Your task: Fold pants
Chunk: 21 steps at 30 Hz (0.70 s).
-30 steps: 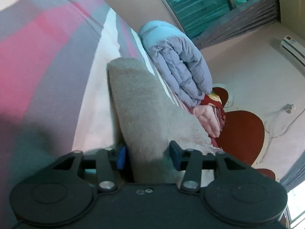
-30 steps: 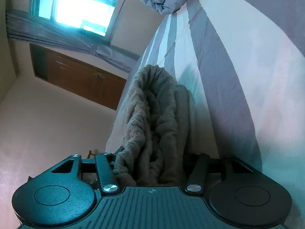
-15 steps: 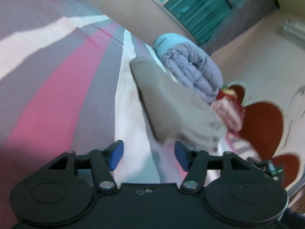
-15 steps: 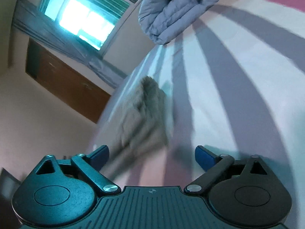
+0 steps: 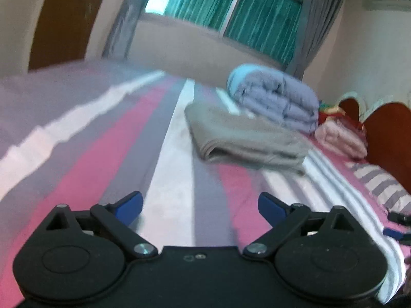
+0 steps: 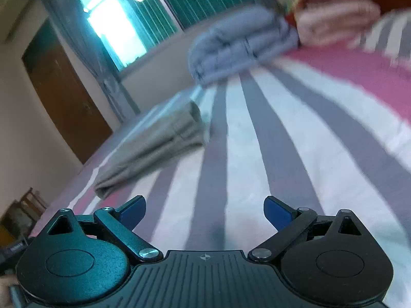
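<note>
The grey-beige pants (image 5: 246,138) lie folded into a flat stack on the striped bed sheet (image 5: 90,154), well ahead of both grippers. In the left wrist view my left gripper (image 5: 200,202) hovers over the sheet, its jaws opening wide with nothing between the blue pads. The right wrist view shows the same folded pants (image 6: 154,143) ahead and to the left. My right gripper (image 6: 204,205) is also opening, with only bare sheet between its pads. Neither gripper touches the pants.
A rolled blue-grey quilt (image 5: 274,102) sits just behind the pants, and folded pink clothes (image 5: 339,138) lie beside it by the red-brown headboard (image 5: 385,133). A window with green curtains and a brown door stand beyond the bed.
Both grippers let go of the pants, opened wide and drew back from them. The pants, earlier between the jaws, now rest folded on the bed farther away.
</note>
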Tool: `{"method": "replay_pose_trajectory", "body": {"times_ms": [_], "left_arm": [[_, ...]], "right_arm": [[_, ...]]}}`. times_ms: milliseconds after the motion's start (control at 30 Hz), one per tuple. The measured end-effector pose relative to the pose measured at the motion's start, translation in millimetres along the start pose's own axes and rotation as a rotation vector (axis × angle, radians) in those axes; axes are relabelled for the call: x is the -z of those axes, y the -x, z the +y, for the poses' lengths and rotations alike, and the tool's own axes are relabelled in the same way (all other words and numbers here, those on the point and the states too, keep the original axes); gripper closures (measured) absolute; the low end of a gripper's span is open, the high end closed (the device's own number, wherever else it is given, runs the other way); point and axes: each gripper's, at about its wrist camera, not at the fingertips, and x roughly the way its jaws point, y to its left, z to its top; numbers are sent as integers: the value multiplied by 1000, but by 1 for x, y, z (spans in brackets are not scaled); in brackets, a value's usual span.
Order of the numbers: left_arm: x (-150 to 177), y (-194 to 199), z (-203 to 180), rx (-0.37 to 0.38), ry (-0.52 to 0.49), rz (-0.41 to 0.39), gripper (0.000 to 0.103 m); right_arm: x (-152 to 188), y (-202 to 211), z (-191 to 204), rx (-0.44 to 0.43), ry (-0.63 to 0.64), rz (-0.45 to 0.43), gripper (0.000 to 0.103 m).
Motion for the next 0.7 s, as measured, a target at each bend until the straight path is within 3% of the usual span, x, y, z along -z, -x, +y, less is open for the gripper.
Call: {"method": "replay_pose_trajectory", "body": {"times_ms": [100, 233, 333, 433, 700], "left_arm": [[14, 23, -27, 17, -4, -18, 6], [32, 50, -68, -28, -171, -85, 6], [41, 64, -86, 15, -238, -78, 6], [49, 82, -94, 51, -239, -82, 6], [61, 121, -102, 49, -221, -170, 6]], "right_arm": [[17, 27, 29, 19, 86, -57, 0], [39, 47, 65, 27, 193, -108, 0], [50, 54, 80, 38, 219, -120, 0], [60, 69, 89, 35, 240, -123, 0], [88, 110, 129, 25, 382, -192, 0]]}}
